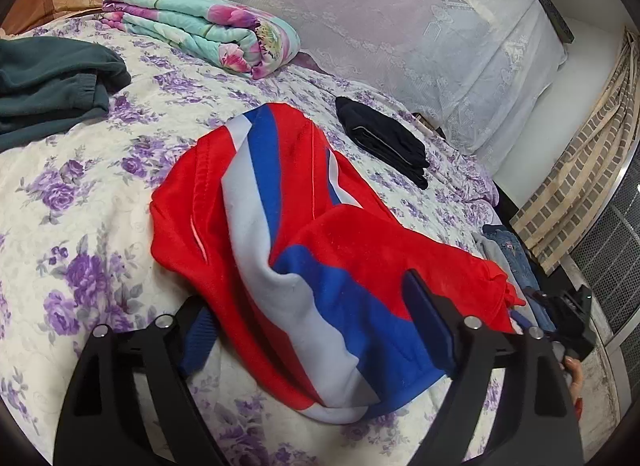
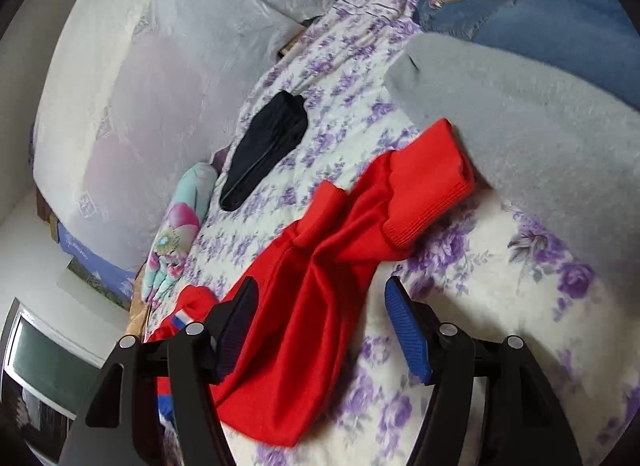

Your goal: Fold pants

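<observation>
The red pants, with a white and blue stripe running down the side, are lying crumpled in the middle of the bed, on a bedspread printed with purple flowers. The left gripper is sitting wide open over the striped end of the pants, its fingers straddling the fabric without closing on it; the cloth is bulging up between the blue pads. The right gripper is also standing wide open, over the plain red part of a leg, holding nothing, with one pad over the cloth and the other over bare bedspread. In the right wrist view the ribbed red cuffs are resting against the edge of a grey fleece garment, which is lying beside a pair of blue jeans near one edge of the bed. A folded black garment is sitting apart from the pants toward the lace-covered headboard, with open bedspread between them. A rolled floral blanket is lying at the far side, and a dark green garment is lying near the left edge in the left wrist view, well apart from the pants. Bare bedspread is showing on that side of the pants.
</observation>
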Motion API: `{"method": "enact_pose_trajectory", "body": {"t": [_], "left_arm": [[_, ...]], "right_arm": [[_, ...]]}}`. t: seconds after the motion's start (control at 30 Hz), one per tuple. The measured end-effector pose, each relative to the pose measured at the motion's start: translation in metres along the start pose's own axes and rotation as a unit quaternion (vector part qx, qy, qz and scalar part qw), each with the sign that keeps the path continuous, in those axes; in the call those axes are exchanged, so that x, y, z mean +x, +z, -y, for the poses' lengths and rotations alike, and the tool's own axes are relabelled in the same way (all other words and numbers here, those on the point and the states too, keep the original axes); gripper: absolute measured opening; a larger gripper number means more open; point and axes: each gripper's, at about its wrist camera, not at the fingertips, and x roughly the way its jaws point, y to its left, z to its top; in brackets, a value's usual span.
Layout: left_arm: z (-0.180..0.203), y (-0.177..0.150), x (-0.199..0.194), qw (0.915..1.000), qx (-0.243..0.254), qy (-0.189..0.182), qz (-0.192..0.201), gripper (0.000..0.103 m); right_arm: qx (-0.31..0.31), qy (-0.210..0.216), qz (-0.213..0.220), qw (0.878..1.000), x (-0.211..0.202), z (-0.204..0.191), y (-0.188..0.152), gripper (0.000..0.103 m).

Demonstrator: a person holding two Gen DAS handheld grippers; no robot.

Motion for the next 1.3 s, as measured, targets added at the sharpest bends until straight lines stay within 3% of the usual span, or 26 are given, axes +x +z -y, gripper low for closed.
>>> {"method": "enact_pose_trajectory", "body": {"t": [0.17, 0.27, 0.33, 0.37, 0.4, 0.43, 0.47, 0.6, 0.67, 0.8, 0.87, 0.97, 1.07, 1.2, 1.3], "left_arm": [[0.003, 0.001, 0.003, 0.9999, 0.011, 0.007, -0.005, 0.088], [0.004, 0.001, 0.003, 0.9999, 0.009, 0.004, -0.004, 0.088], [0.003, 0.001, 0.003, 0.9999, 0.010, 0.006, -0.004, 0.088], [0.003, 0.001, 0.003, 0.9999, 0.010, 0.005, -0.005, 0.088], [0.003, 0.001, 0.004, 0.9999, 0.011, 0.005, -0.006, 0.088], [0.004, 0.002, 0.004, 0.9999, 0.012, 0.005, -0.007, 0.088], [0.004, 0.002, 0.004, 0.9999, 0.011, 0.005, -0.007, 0.088], [0.000, 0.003, 0.002, 1.0000, 0.000, 0.003, 0.000, 0.082], [-0.007, 0.004, -0.001, 0.9998, -0.019, 0.002, 0.000, 0.062], [-0.015, -0.002, -0.009, 0.9985, -0.040, -0.035, -0.015, 0.057], [-0.009, -0.007, -0.012, 0.9991, -0.023, -0.025, -0.024, 0.059], [-0.001, -0.013, -0.013, 0.9992, -0.009, 0.003, -0.038, 0.061], [-0.004, -0.010, -0.018, 0.9985, -0.024, 0.007, -0.048, 0.065], [-0.023, -0.004, -0.032, 0.9970, -0.059, -0.018, -0.048, 0.066], [-0.026, 0.002, -0.039, 0.9974, -0.060, -0.006, -0.039, 0.066]], "right_arm": [[-0.066, 0.040, -0.062, 0.995, 0.030, -0.047, -0.016, 0.065], [-0.072, 0.002, -0.093, 0.993, 0.064, -0.053, -0.023, 0.061], [-0.056, -0.009, -0.098, 0.994, 0.082, -0.049, -0.022, 0.052], [-0.055, -0.011, -0.092, 0.994, 0.085, -0.049, -0.020, 0.038], [-0.056, -0.014, -0.087, 0.995, 0.088, -0.047, -0.017, 0.016], [-0.051, -0.015, -0.082, 0.995, 0.091, -0.044, -0.012, 0.007], [-0.044, -0.009, -0.080, 0.996, 0.091, -0.041, -0.010, 0.004], [-0.075, 0.026, -0.041, 0.996, 0.050, -0.052, -0.016, 0.004], [-0.094, 0.054, -0.030, 0.994, 0.014, -0.061, -0.022, 0.004], [-0.131, 0.078, -0.022, 0.988, -0.066, -0.056, -0.046, 0.004], [-0.136, 0.052, -0.032, 0.989, -0.090, -0.039, -0.065, 0.004], [-0.121, 0.006, -0.080, 0.989, -0.092, -0.010, -0.087, 0.005], [-0.103, -0.005, -0.120, 0.987, -0.092, 0.008, -0.093, 0.019], [-0.096, -0.019, -0.059, 0.993, -0.131, 0.016, -0.073, 0.036], [-0.107, -0.047, -0.001, 0.993, -0.150, 0.014, -0.049, 0.043]]}}
